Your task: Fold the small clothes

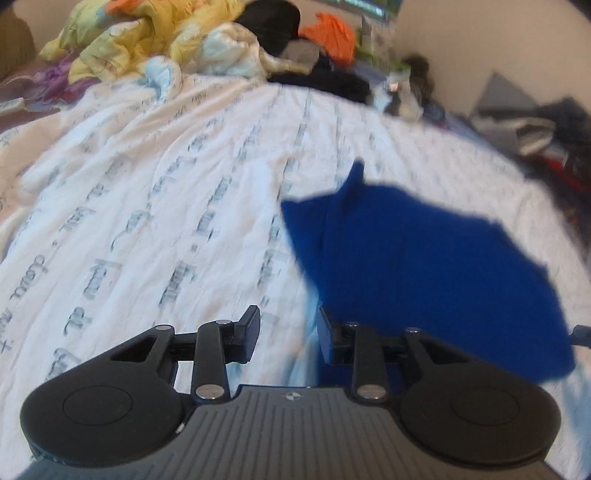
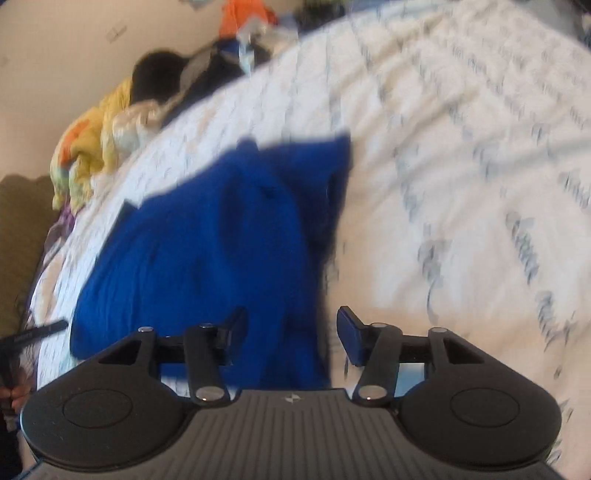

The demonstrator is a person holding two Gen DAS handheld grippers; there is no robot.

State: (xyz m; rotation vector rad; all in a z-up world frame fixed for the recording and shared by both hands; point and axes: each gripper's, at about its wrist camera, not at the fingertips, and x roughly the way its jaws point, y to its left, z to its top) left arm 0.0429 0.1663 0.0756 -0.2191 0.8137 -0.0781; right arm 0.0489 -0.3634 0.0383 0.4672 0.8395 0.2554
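A bright blue small garment (image 1: 417,266) lies flat on the white printed bedsheet (image 1: 166,206), with one pointed corner sticking up at its far edge. My left gripper (image 1: 288,334) hovers at the garment's near left edge. Its jaws stand apart over the sheet, the right finger (image 1: 327,339) just over the blue hem, nothing pinched. In the right wrist view the same garment (image 2: 207,236) spreads left of centre. My right gripper (image 2: 291,334) hangs open above its near right edge, blue cloth showing in the gap, pads not pressing it.
At the far end of the bed are a yellow quilt (image 1: 147,33), an orange cloth (image 1: 332,33) and dark clothes (image 1: 325,77). More dark laundry (image 1: 554,147) lies at the right. A person's hand (image 2: 14,391) shows at the left edge of the right wrist view.
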